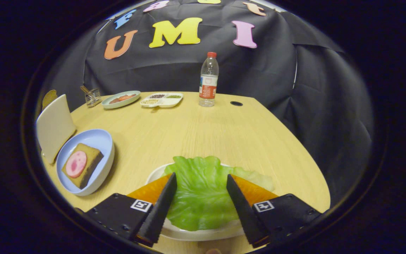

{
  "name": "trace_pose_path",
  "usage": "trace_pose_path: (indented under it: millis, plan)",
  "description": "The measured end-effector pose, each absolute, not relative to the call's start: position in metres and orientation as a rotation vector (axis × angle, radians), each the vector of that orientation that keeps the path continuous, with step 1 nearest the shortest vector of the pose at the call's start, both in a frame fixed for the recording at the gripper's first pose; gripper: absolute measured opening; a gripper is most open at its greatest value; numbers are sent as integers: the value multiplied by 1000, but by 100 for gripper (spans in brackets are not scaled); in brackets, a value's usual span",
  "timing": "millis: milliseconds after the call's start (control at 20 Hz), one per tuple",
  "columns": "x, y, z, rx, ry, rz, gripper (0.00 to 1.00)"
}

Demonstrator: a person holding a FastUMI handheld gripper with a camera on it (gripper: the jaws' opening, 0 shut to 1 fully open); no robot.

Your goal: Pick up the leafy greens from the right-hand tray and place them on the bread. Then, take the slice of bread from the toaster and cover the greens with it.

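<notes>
Lettuce (200,190) lay on its white tray (203,233) between my gripper's (201,181) spread fingers, neither touching it; bread (82,165) sat well left.

We see tool (201,183) fingers masking both sides of the lettuce leaf (200,190), white tray (203,233) mostly hidden underneath, toaster (54,127) partly cut off, sectioned dish (161,100) contents too small to ID

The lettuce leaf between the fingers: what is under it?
The lettuce leaf lies on a white plate, between the open gripper's fingers. The plate's middle is covered, so anything there stays hidden.
</notes>
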State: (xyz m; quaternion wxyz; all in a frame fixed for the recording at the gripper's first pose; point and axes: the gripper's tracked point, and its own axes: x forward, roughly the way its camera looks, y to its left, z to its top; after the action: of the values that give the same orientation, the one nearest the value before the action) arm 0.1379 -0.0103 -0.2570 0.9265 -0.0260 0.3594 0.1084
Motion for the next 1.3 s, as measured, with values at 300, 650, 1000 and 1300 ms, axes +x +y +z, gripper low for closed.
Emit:
trace_pose_path:
  millis: [300, 650, 1000, 1300]
  plan:
    - [136, -1, -260, -41, 746, 257, 47]
    - [137, 1, -239, 34, 718, 208, 0]
    - [129, 16, -181, 63, 573, 210, 0]
    - [115, 48, -132, 117, 481, 228, 0]
